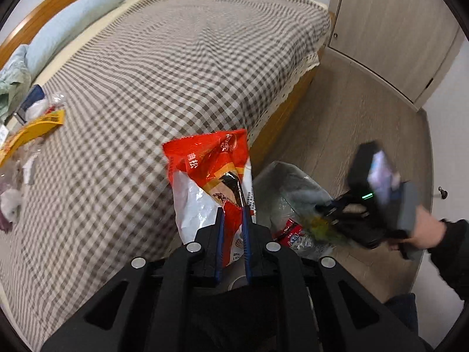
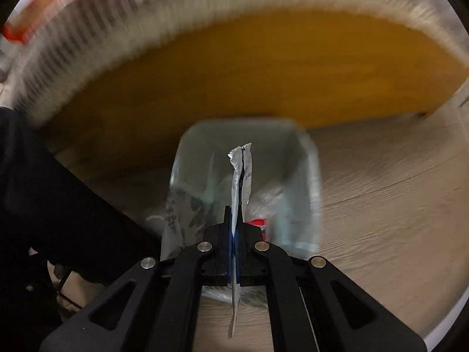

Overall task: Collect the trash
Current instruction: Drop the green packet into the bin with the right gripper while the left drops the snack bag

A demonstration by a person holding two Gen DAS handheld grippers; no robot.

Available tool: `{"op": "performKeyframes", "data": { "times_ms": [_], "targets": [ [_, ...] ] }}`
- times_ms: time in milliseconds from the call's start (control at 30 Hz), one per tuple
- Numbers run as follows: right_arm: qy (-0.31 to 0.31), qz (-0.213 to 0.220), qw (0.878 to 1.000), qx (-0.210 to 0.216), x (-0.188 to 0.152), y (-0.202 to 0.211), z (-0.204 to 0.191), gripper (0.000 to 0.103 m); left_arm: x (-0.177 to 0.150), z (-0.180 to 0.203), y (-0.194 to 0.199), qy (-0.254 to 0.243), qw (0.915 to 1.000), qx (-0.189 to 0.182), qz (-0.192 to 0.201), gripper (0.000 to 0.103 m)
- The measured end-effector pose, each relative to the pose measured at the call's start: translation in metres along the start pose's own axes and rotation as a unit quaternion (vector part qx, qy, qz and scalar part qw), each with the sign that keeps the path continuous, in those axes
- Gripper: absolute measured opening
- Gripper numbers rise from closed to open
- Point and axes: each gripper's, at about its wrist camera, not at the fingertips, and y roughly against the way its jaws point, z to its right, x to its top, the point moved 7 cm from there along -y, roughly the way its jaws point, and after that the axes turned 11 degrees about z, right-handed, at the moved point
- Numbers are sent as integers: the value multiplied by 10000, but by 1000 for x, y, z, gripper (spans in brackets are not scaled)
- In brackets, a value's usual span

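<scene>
red and white snack bag (image 1: 211,182) is pinched in my left claw (image 1: 233,214), jaws narrow and clamped on its lower end, the rest of the bag standing up past the tips over the edge of the checked bed (image 1: 152,67). my right claw (image 2: 234,220) is squeezed tight on a thin silvery wrapper (image 2: 240,176), edge-on between the blue pads, its top flaring above the tips and a tail hanging below. both claws point steeply down.

the step in hand, as i judge it, is dropping both pieces into the bin (image 2: 310,176), a clear-lined bin on the wood floor (image 2: 381,190) just beside the bed frame. from the right wrist view the wrapper sits right over the bin mouth, so that side looks lined up. from the left wrist view the bin (image 1: 293,187) is off to the right of the snack bag and lower, so i should bring the left claw across over the opening before letting go.

to do it well: get each tip above the middle of the mouth, then open fully, since light film tends to cling to pads. release 1 claw at a time so they do not crowd each other. more litter, a yellow packet (image 1: 38,129) among it, lies at the far left of the bed for later.
</scene>
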Motion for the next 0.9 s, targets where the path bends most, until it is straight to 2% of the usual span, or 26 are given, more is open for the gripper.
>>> {"op": "performKeyframes", "data": {
  "times_ms": [67,100,167,200,267,333,400,467,567,633,667,767,833,867,900],
  "targets": [
    [-194,-176,9979,596,-4,-26,-3,2,-3,2,-11,-63,9999,-64,-71,10],
    [-169,-431,9964,705,-7,-50,-3,3,-5,8,-15,-136,9998,-70,-108,10],
    [183,-779,9967,122,-15,-82,15,44,-11,16,-27,-407,9989,-91,-224,10],
    [457,-974,9936,-339,-18,-101,28,66,-14,21,-34,-564,9979,-119,-285,10],
    [456,-924,9941,-332,-16,-110,36,66,-20,29,-45,-760,9961,-211,-400,11],
    [32,-733,9972,-169,-7,-106,47,66,-24,37,-53,-836,9949,-321,-459,11],
    [-278,-409,9986,-183,1,-89,64,66,-30,48,-62,-813,9934,-611,-531,11],
    [-542,-86,9981,-266,3,-66,75,66,-37,57,-75,-810,9916,-739,-691,11],
    [-1032,354,9933,-385,-5,-29,93,66,-49,74,-97,-770,9877,-852,-1059,11],
    [-1462,549,9866,-471,-22,-4,108,66,-54,87,-114,-772,9814,-1142,-1339,11],
    [-1650,622,9831,-492,-29,5,113,66,-60,97,-130,-765,9754,-1329,-1585,11],
    [-2237,808,9701,-491,-54,29,120,66,-73,114,-156,-863,9700,-1264,-1890,11],
    [-2513,847,9633,-424,-73,36,117,66,-75,124,-176,-836,9682,-1350,-1934,16],
    [-2589,859,9614,-367,-79,36,111,66,-73,126,-193,-756,9738,-1195,-1779,40],
    [-2662,838,9598,-289,-86,33,105,66,-73,120,-202,-738,9776,-1021,-1686,79]
  ]
}}
